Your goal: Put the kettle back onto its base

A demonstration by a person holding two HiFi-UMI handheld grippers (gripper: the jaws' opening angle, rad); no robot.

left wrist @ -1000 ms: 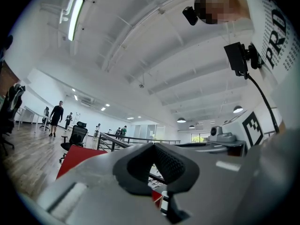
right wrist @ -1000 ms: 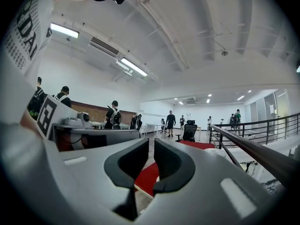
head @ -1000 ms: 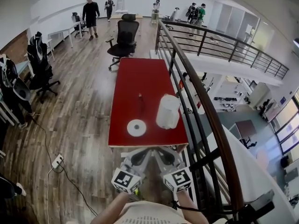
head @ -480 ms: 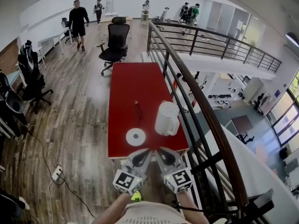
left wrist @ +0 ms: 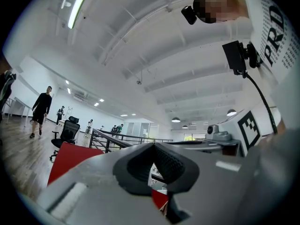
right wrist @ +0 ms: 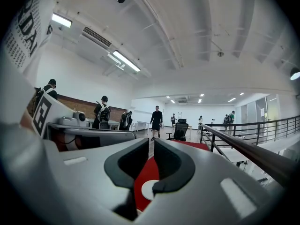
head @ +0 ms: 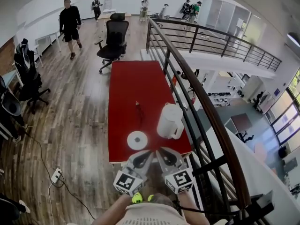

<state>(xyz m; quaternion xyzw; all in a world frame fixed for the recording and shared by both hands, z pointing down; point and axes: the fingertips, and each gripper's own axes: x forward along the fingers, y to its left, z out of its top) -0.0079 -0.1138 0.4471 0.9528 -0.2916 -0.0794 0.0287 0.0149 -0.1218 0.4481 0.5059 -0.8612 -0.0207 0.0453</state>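
Note:
A white kettle [head: 169, 121] stands upright on the red table [head: 133, 86], close to its right edge. Its round white base [head: 137, 140] lies apart from it, to the left and nearer the front edge. The base [right wrist: 149, 189] also shows low down between the right gripper's jaws. My left gripper [head: 142, 155] and right gripper [head: 164, 153] are side by side at the table's near edge, short of both things. The left gripper [left wrist: 153, 146] has its tips touching. The right gripper [right wrist: 151, 142] shows only a thin slit. Neither holds anything.
A small dark red object [head: 139, 108] lies mid-table behind the base. A metal railing [head: 197, 90] runs along the table's right side above a drop. A black office chair [head: 115, 36] stands beyond the far end. A person [head: 69, 25] walks at the back left; a power strip [head: 56, 175] lies on the wooden floor.
Both grippers have come forward together to the table's near edge, so kettle and base are closer. The person at the back has walked left.

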